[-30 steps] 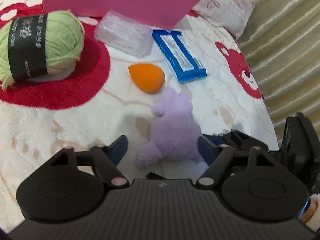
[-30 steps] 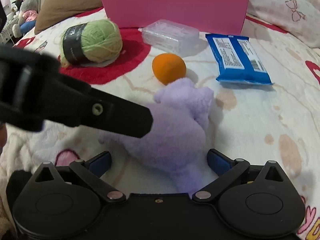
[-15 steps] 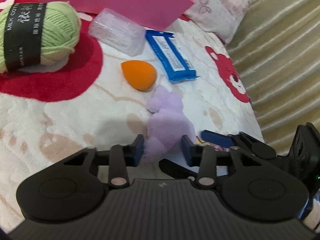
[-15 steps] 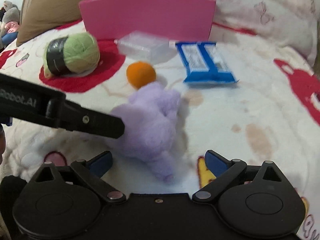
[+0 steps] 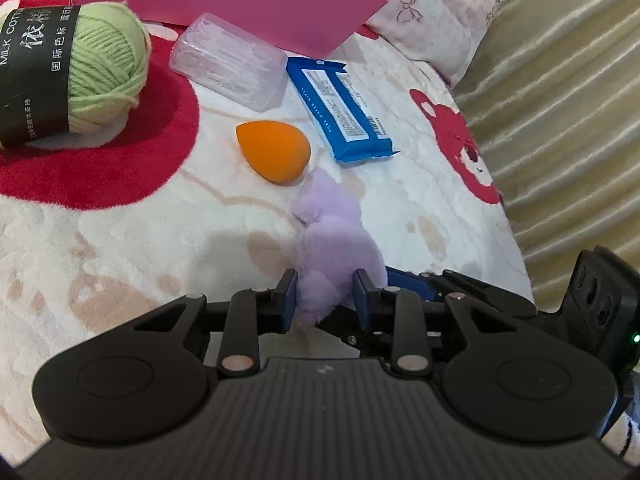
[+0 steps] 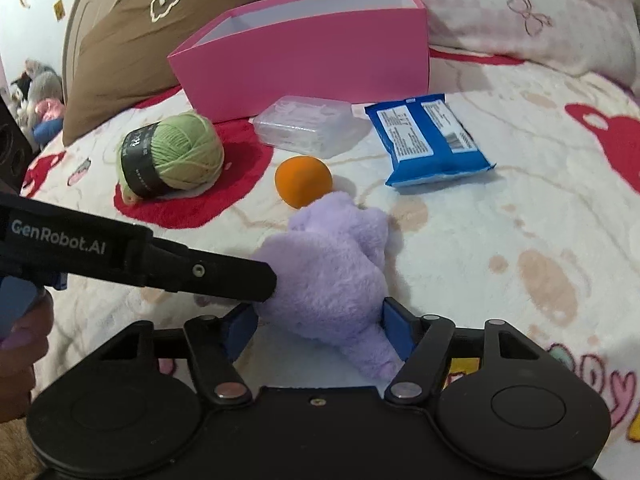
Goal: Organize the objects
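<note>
**Purple plush toy clamped by both grippers on the bedspread**

The purple plush toy (image 6: 332, 264) was found lying on the white bedspread (image 6: 460, 248) with its red bear pattern, just in front of the orange sponge (image 6: 303, 181), which it touched or nearly touched. The left gripper (image 5: 326, 298) was seen pressed together on a narrow end of the toy, its 2 blue pads (image 5: 289, 292) squeezing the fur from either side. Its jaws had just been closing, with the toy between them. In the right wrist view, the same gripper was shown as a black bar reaching in from the left, its tip buried in the toy's side.

The right gripper (image 6: 320, 330) was held around the toy's broader lower part. Its jaws had also just been closing, and the 2 blue pads (image 6: 394, 330) were seen touching the fur on both sides, so the toy was gripped there as well. A hand (image 6: 16, 344) was partly visible at the left edge of that view.

Behind the toy, 4 other things were laid out: a green yarn ball (image 6: 172, 156) with a black band on a red patch, a clear plastic case (image 6: 306, 126), a blue packet (image 6: 430, 140), and the open pink box (image 6: 304, 72) furthest back. A brown pillow (image 6: 132, 40) and a pale pillow (image 6: 520, 12) were propped behind the box.
</note>
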`<control>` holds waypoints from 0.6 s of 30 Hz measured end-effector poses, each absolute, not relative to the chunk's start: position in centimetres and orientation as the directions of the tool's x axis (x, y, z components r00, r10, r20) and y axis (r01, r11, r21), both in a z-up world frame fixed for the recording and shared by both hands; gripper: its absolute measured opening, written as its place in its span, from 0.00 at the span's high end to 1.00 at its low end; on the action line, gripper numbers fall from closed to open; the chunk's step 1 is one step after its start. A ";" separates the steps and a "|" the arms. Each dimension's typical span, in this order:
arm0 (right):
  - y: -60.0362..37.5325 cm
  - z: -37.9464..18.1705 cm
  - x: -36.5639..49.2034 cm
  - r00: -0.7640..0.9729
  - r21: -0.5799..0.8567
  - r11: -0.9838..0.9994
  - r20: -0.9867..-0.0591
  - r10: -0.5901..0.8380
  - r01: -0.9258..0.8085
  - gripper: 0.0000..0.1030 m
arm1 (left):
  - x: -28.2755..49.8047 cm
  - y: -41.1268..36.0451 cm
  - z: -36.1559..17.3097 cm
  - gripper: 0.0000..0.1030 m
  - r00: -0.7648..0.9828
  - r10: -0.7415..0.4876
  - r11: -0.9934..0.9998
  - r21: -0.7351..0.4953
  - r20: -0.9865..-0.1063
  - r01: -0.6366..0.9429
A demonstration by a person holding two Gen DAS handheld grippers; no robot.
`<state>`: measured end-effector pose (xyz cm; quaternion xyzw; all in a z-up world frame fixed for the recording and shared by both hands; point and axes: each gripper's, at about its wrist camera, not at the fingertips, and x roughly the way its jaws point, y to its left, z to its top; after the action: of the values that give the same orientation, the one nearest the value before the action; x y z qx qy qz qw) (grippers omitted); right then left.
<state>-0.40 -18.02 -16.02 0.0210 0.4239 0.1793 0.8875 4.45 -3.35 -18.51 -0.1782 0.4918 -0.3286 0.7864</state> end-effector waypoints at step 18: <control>-16.8 -14.8 -1.2 0.635 0.048 0.919 -0.708 0.308 -0.392 0.40 | 2.9 -3.5 -16.9 0.77 0.348 -0.682 0.731 -0.594 -0.643 0.334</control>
<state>-1.17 -16.78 -14.76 -0.0552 0.3803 0.1941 0.9026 2.93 -3.53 -16.92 -0.1831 0.4744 -0.3174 0.8004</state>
